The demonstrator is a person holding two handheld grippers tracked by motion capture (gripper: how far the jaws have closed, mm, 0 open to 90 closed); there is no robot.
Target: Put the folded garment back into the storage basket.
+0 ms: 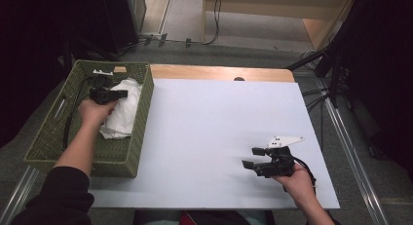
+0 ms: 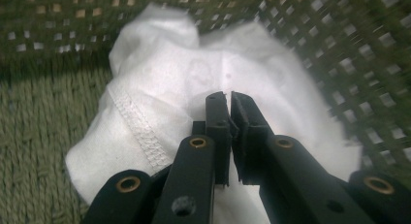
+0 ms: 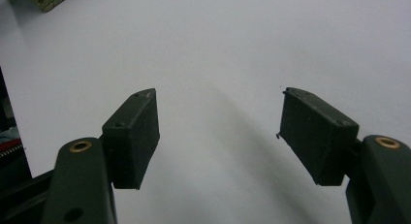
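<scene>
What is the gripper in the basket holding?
The left gripper is shut on the white cloth, pinching a fold near its middle, inside the green basket.

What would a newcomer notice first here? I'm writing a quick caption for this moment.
First the green basket at the table's left edge, with a crumpled white cloth inside it. The left tool is down in the basket, its jaws closed against the cloth. The right tool sits open over the bare white table, holding nothing.
</scene>
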